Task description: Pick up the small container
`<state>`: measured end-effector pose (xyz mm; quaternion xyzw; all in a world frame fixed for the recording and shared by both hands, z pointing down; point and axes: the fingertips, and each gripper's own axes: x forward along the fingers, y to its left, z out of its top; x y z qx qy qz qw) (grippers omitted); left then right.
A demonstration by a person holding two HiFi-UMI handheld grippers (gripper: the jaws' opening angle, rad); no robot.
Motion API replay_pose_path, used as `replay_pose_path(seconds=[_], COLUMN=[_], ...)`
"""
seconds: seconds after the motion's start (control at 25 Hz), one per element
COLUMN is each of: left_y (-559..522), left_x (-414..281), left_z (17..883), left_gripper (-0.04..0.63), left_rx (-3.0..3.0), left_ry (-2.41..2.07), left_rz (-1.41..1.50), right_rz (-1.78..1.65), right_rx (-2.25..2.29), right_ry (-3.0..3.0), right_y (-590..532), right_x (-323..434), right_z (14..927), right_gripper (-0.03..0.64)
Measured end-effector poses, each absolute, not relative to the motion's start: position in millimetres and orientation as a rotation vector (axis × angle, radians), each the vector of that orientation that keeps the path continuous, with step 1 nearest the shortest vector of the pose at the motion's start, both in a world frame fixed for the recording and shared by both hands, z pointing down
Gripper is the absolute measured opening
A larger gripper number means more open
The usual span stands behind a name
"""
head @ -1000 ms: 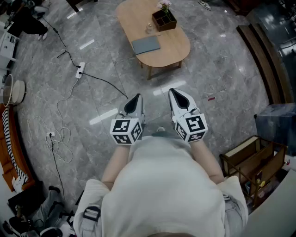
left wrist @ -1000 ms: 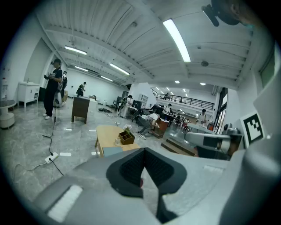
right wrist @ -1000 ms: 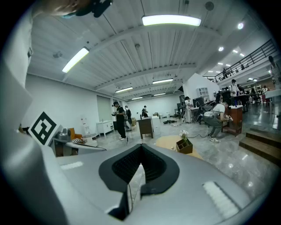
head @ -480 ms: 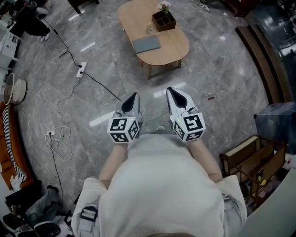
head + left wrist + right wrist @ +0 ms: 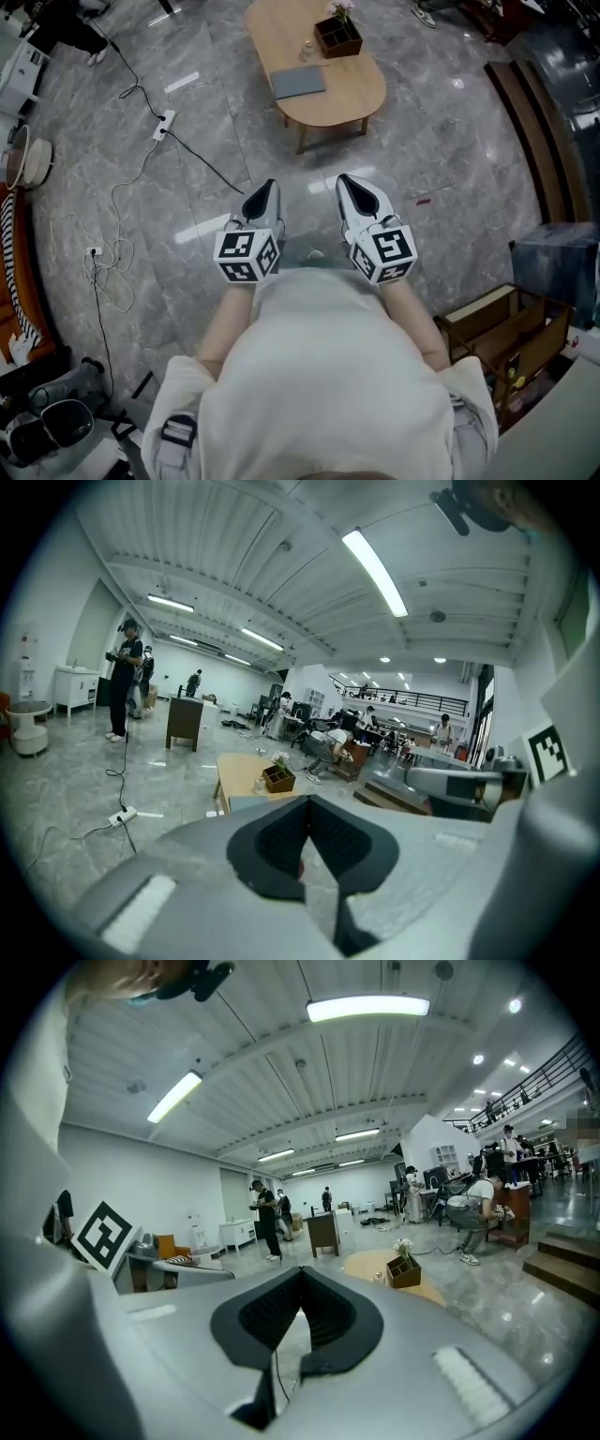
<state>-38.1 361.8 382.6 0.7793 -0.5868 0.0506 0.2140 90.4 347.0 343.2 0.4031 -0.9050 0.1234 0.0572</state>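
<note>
Small container (image 5: 307, 52) on table (image 5: 349, 89) — left gripper (image 5: 269, 187), right gripper (image 5: 345, 182) closed, empty (ceiling lights (image 5: 367, 1007): gripper views only)

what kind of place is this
Probably a big open-plan workshop or lab hall: a polished stone floor, long ceiling strip lights overhead, and people working at desks in the background.

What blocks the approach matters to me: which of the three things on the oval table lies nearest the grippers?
The flat grey slab, at the near end of the table; the small clear container and the dark flower box stand farther back.
</note>
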Motion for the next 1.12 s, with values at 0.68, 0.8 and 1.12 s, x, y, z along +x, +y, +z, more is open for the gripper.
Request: replay_pose_path(seconds=[0.68, 0.8, 1.12], left_y=[277, 242, 142], left_x=[-39, -48, -70], left_z=[400, 402, 401], left_gripper=[0.002, 0.002, 0.002], left_rx=[2.150, 2.159, 2.191], left_ry=[-1.589, -1.578, -1.529], left_rz=[0.173, 0.179, 0.231], right_rz=[0.447, 0.457, 0.412], right_rx=[1.160, 1.200, 1.224], right_ry=[-2.727, -2.724, -2.700], right_y=[273, 237, 128], right_x=[78, 73, 45], right_z=[369, 368, 353], right_gripper=[-0.002, -0.002, -0.002])
